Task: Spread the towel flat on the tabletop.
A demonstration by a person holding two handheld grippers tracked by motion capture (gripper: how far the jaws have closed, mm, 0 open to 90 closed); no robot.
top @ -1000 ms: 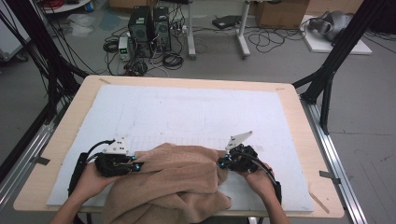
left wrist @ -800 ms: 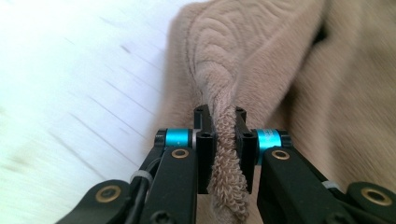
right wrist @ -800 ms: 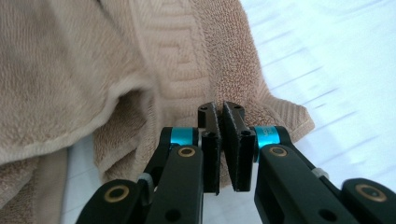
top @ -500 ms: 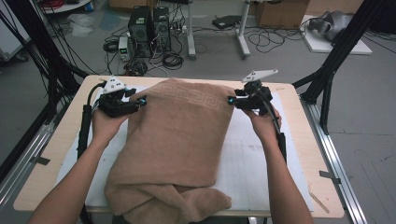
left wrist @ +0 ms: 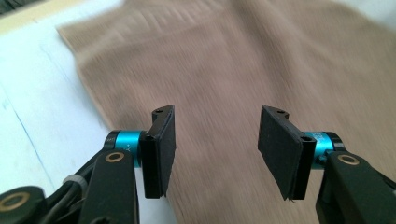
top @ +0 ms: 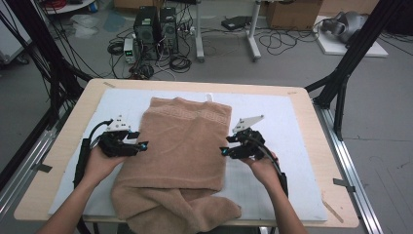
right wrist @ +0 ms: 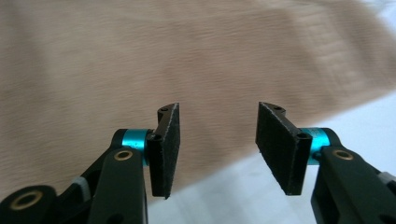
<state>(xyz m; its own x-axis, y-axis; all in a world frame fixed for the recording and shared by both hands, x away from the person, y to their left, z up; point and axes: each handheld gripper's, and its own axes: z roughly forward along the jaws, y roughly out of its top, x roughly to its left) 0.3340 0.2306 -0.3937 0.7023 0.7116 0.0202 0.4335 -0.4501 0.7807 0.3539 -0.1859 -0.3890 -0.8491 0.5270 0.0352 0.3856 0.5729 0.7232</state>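
Towel (top: 182, 146) spreading looks about half done, judging by how the cloth lies: its far part is flat and square on the white mat (top: 292, 136) of the tabletop (top: 63, 146), with the patterned band and a small loop at the far edge, while the near end is bunched in a rumpled heap at the front edge. At the left, the left tongs (top: 141, 145) hover at the towel's left edge, about halfway down its length; the left gripper view shows the black pads (left wrist: 161, 149) apart with nothing between them and only blurred brown pile beneath, and they have just been opening, so the cloth is let go. In the middle the towel lies free, touched by neither tool. At the right, the right tongs (top: 224, 151) sit just beside the right edge, level with the other pair; in the right gripper view the pads (right wrist: 168, 147) are likewise parted over the edge where brown meets white, gripping nothing, and they too have just been opening. What is left, as I judge it, is the near heap: it needs taking by its corners and drawing toward the person until the whole length lies smooth.
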